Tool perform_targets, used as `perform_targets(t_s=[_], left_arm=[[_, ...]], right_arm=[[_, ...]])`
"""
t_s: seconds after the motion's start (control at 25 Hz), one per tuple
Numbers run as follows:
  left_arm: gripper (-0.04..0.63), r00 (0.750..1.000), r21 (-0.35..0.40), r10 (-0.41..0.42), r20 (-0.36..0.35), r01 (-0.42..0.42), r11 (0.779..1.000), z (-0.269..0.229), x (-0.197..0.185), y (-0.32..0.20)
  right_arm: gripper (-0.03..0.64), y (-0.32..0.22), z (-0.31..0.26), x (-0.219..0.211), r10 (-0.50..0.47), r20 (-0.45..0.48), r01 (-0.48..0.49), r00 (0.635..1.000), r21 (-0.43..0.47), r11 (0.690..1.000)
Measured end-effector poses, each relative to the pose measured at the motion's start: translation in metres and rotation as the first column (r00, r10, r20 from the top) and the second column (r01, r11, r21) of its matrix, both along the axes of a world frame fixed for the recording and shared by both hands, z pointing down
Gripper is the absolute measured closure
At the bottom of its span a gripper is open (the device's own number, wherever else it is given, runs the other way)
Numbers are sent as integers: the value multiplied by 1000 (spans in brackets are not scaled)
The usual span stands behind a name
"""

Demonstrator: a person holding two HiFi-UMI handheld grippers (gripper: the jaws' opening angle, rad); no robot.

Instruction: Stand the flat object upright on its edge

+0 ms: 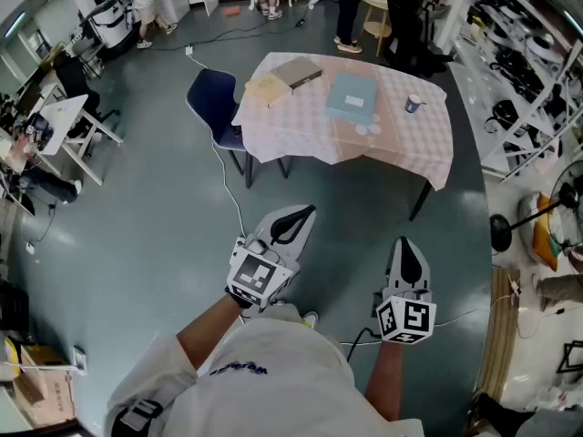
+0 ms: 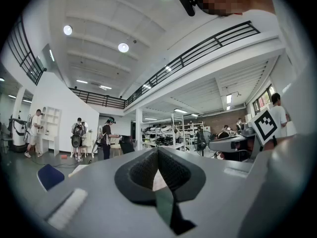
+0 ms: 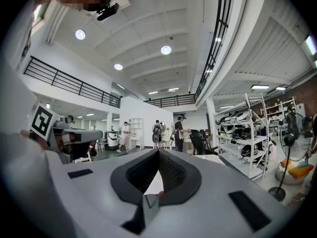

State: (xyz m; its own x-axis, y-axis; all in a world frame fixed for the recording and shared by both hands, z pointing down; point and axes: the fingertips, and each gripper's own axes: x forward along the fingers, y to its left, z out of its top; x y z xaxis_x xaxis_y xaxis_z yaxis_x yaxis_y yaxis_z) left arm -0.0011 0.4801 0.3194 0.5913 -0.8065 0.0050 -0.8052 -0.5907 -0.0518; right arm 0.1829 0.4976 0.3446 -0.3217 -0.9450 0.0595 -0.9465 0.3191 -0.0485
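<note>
In the head view, a table point(image 1: 401, 144) under a pale checked cloth stands across the floor, well ahead of me. On it lie a tan flat object point(image 1: 266, 88), a grey-brown flat book point(image 1: 298, 71) and a light teal flat box point(image 1: 352, 96). My left gripper point(image 1: 305, 212) and right gripper point(image 1: 405, 241) hang over the grey floor, far short of the table. Both are shut with nothing between the jaws. The left gripper view shows the closed left gripper point(image 2: 157, 150) pointing into the hall. The right gripper view shows the right gripper point(image 3: 158, 152) likewise.
A small cup point(image 1: 414, 104) sits near the table's right edge. A blue chair point(image 1: 211, 98) stands at the table's left side, and a white cable point(image 1: 232, 189) runs over the floor. Shelving point(image 1: 528, 53) and a fan point(image 1: 510, 230) line the right. People stand at the back.
</note>
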Motion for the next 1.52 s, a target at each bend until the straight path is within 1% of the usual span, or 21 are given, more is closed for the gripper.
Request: perform_targets(t_s=[0.16, 0.28, 0.52, 0.68, 0.88, 1.04, 1.12, 1.2, 1.32, 1.4, 1.52], left_arm=[[594, 999, 22, -32, 3, 32, 999, -11, -14, -5], [594, 1000, 21, -31, 5, 31, 999, -11, -23, -6], [594, 1000, -8, -24, 8, 24, 1000, 1, -45, -7], [594, 1000, -19, -25, 0, 25, 1000, 5, -53, -7], [594, 999, -6, -51, -6, 51, 999, 6, -64, -9], [591, 998, -6, -63, 14, 63, 998, 9, -71, -6], [561, 998, -5, -63, 20, 63, 998, 8, -75, -5], [551, 998, 3, -63, 14, 63, 998, 7, -79, -3], [511, 998, 8, -67, 9, 67, 998, 7, -89, -2], [474, 997, 9, -73, 6, 73, 997, 8, -96, -2], [447, 996, 22, -92, -10, 92, 996, 7, -109, 0]], right_arm=[[614, -9, -9, -27, -72, -6, 72, 997, 10, 997], [614, -10, -12, -45, -105, -12, 105, 994, 9, 994], [614, -12, -13, -61, -85, 7, 85, 996, 10, 996], [614, -15, -14, -66, -76, -4, 76, 997, 6, 997], [611, -15, -15, -68, -70, -23, 70, 997, 12, 997], [571, -13, -16, -67, -59, -25, 59, 998, 5, 998], [555, -13, -17, -67, -51, -24, 51, 998, 4, 999], [536, -12, -17, -69, -47, -25, 47, 999, 3, 999], [498, -10, -15, -75, -49, -30, 49, 998, -3, 999], [460, -8, -14, -79, -48, -34, 48, 998, -9, 999], [424, -3, -13, -85, -34, -38, 33, 999, -13, 999]])
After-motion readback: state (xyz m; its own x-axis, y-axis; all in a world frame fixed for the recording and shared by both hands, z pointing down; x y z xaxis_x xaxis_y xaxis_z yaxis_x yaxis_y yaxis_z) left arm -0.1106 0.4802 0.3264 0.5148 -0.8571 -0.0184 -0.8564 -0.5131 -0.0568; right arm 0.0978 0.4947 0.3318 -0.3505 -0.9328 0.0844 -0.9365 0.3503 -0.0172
